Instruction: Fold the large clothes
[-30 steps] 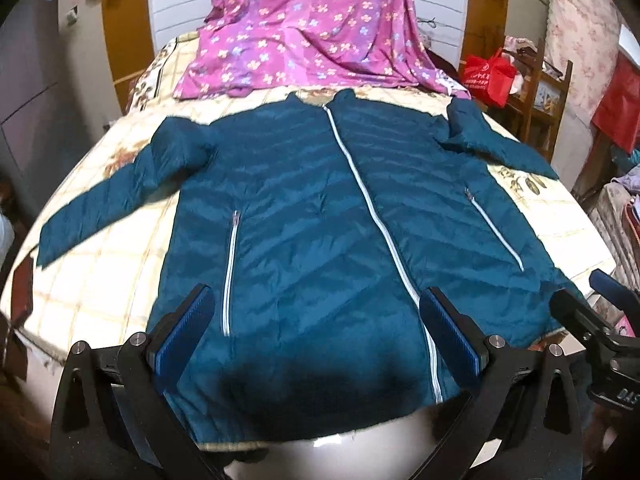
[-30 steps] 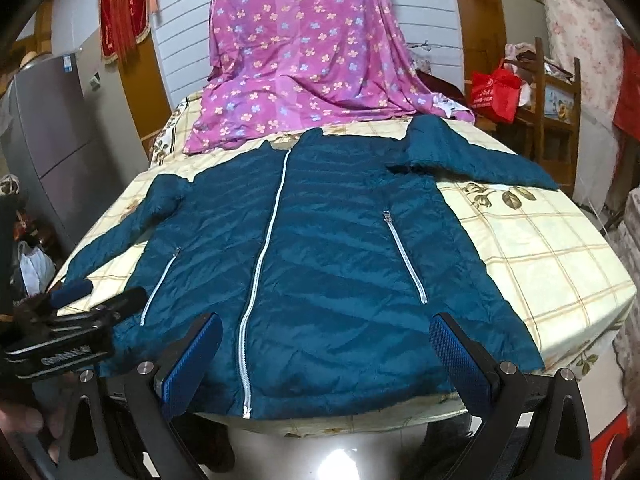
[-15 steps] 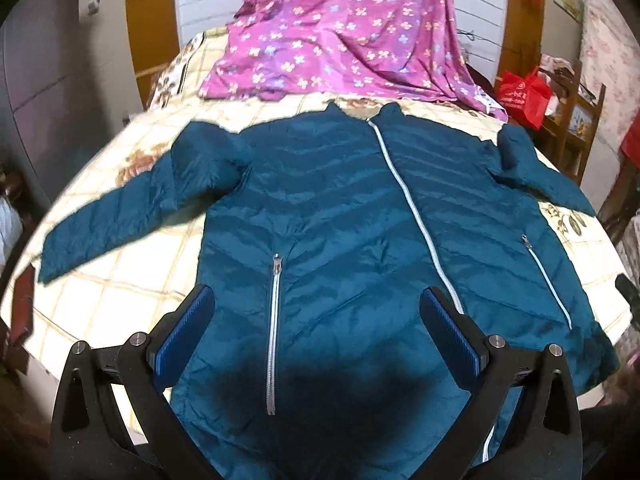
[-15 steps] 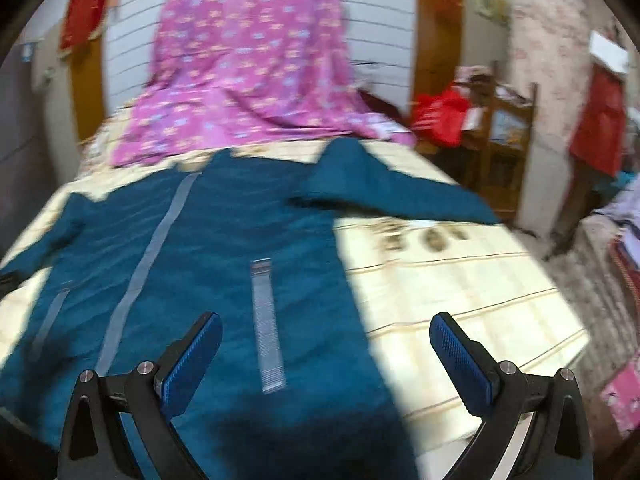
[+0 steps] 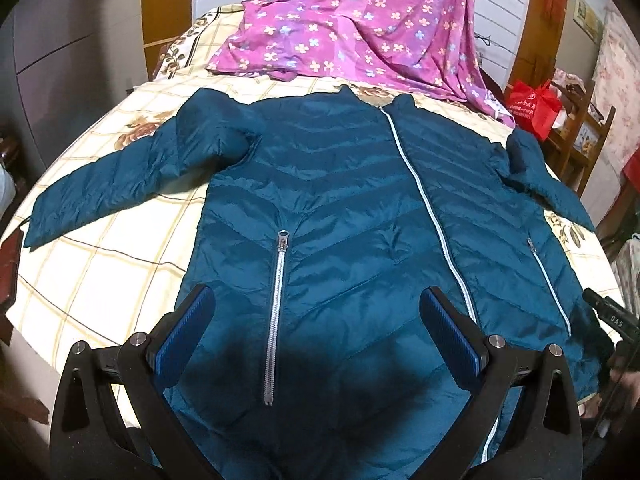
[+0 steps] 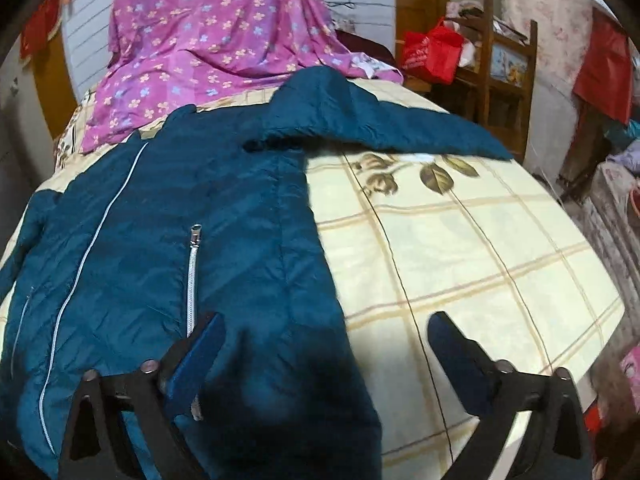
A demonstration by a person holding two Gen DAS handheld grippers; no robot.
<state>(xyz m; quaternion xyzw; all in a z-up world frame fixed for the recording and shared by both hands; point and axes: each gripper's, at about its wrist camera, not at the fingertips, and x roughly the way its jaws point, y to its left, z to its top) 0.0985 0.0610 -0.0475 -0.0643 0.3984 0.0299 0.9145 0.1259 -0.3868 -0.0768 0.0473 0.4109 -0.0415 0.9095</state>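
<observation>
A dark teal quilted jacket (image 5: 340, 216) lies front up and zipped on the bed, both sleeves spread out; it also shows in the right wrist view (image 6: 180, 240). My left gripper (image 5: 316, 328) is open and empty, hovering over the jacket's lower left front by the pocket zipper (image 5: 276, 312). My right gripper (image 6: 326, 344) is open and empty, over the jacket's right side edge near the hem, with its pocket zipper (image 6: 193, 276) just left. The right sleeve (image 6: 384, 124) stretches toward the bed's right edge. The right gripper's body shows at the left wrist view's right edge (image 5: 612, 316).
The bed has a cream checked floral sheet (image 6: 460, 248). A purple flowered cloth (image 5: 360, 24) hangs over the headboard and onto the bed. A red bag (image 6: 432, 52) and a wooden chair (image 6: 508, 64) stand right of the bed. A grey cabinet (image 5: 60, 60) is at left.
Both grippers have moved lower and closer to the jacket. The left view has shifted toward the left pocket; the right gripper has swung right, over the jacket's right edge and bare sheet.
</observation>
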